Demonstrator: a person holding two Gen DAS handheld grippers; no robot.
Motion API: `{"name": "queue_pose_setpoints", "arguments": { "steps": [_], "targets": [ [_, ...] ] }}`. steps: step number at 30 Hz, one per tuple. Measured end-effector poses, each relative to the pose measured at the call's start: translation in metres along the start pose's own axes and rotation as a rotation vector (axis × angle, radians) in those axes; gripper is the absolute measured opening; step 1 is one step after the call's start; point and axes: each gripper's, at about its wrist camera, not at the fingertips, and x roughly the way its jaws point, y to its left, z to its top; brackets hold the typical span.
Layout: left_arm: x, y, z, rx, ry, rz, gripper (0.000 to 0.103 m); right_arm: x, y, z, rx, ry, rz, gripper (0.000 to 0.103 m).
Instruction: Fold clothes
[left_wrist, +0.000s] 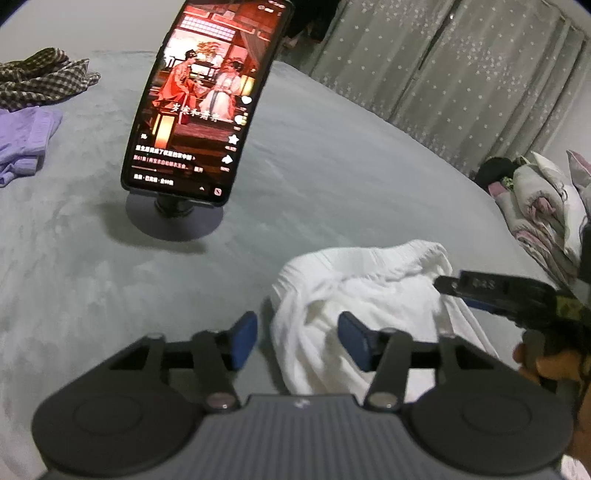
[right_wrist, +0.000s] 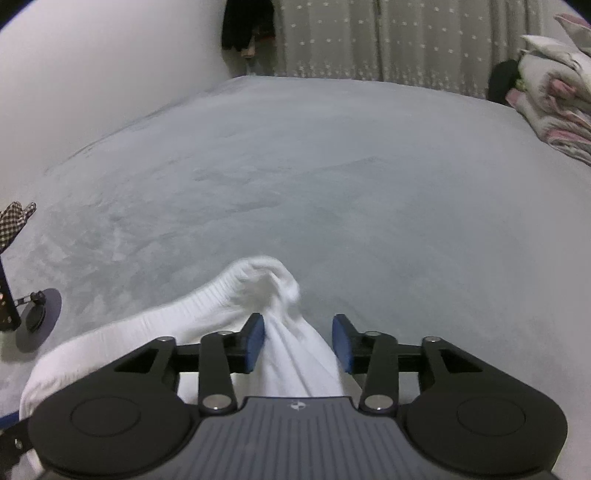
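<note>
Two hand-held grippers are seen low over a bed (right_wrist: 332, 166) covered in a grey plush sheet. A white garment (left_wrist: 369, 295) lies crumpled on the bed at its near side. The jaws of the left gripper (left_wrist: 297, 339) stand apart; the garment's left edge lies between the blue pads without being pressed. The jaws of the right gripper (right_wrist: 298, 341) also stand apart, with a gathered white fold running up between them; the left pad appears to touch the cloth, but nothing is clamped. A hand (left_wrist: 543, 365) holding the right gripper is seen at the right edge of the left view. Farther back, a phone (left_wrist: 207, 99) showing a video is propped on a round stand (left_wrist: 173, 221). A checked garment (left_wrist: 40, 77) and a lilac garment (left_wrist: 26, 140) lie at the far left. Folded floral bedding (left_wrist: 546, 206) is piled at the right, before a star-patterned curtain (left_wrist: 443, 74).
</note>
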Motion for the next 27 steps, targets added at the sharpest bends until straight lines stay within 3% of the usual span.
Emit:
{"name": "queue_pose_setpoints", "arguments": {
  "steps": [7,27],
  "targets": [
    [-0.013,-0.007,-0.010,0.011,0.030,-0.001,0.067,-0.045,-0.047,-0.036,0.083,0.009,-0.036,0.045],
    [-0.044,-0.053,-0.057,0.107,0.122,-0.037,0.075,-0.161,-0.155,-0.133,0.224,-0.021,-0.088,0.047]
  ]
}}
